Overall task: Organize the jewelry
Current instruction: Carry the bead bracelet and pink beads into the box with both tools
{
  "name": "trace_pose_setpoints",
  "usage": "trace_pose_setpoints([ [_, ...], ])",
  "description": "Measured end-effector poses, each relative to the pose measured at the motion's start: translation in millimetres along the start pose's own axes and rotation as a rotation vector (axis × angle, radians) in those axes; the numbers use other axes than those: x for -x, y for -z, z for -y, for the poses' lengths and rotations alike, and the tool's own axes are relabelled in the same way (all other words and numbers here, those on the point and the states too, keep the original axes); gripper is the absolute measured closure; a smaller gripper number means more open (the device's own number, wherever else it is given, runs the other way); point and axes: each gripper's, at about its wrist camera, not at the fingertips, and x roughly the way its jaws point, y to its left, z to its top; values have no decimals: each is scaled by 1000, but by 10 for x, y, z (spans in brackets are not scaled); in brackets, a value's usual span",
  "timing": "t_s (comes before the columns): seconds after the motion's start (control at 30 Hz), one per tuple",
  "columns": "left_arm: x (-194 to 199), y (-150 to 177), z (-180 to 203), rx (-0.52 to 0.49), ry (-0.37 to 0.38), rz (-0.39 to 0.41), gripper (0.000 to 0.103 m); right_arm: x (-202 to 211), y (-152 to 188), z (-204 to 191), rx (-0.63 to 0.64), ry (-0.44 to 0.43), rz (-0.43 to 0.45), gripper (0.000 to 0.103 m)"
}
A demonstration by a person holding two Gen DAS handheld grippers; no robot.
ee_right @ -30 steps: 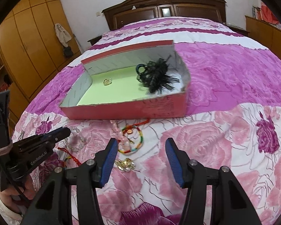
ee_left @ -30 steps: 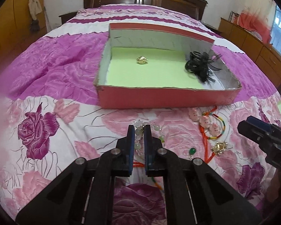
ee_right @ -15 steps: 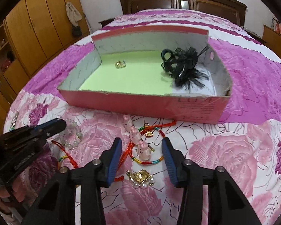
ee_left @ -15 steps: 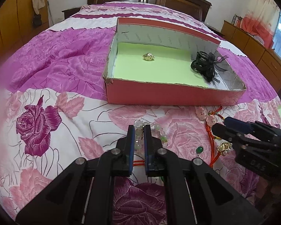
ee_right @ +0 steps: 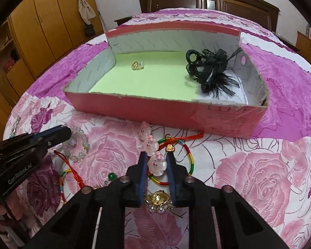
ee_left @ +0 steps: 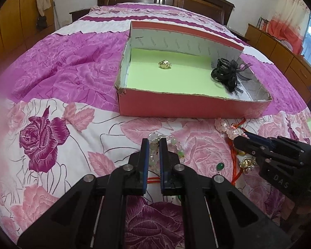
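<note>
Jewelry lay scattered on floral bedspread [ee_right: 248, 176] before pink box [ee_right: 176, 112]. Pink pig charm [ee_right: 156, 165] sat between right gripper's [ee_right: 156, 162] jaws, which had just been closing; both pads seemed to touch it. Left gripper [ee_left: 154, 147] was clamped on pale bead bracelet [ee_left: 176, 145]. Gold ornament [ee_left: 165, 64] and black hair bow [ee_left: 227, 75] lay inside box.

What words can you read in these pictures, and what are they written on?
"GenRobot.AI": on the side of the left hand-held gripper.
"DAS": on the body of the right hand-held gripper.
"LOVE": faint and partly blurred, on the front wall of the red box.
Small print under it and the pattern on the box's inner walls: too small to read.
</note>
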Motion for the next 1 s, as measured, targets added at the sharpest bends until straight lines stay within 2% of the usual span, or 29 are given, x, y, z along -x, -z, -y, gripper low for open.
trace_pose_setpoints([
  [0.53, 316, -78, 109, -9, 20, 62, 102, 537, 26, 19, -52, -94, 115, 83],
  [1.0, 521, -413, 231, -49, 23, 144, 102, 973, -147, 221, -119, -120, 230, 83],
])
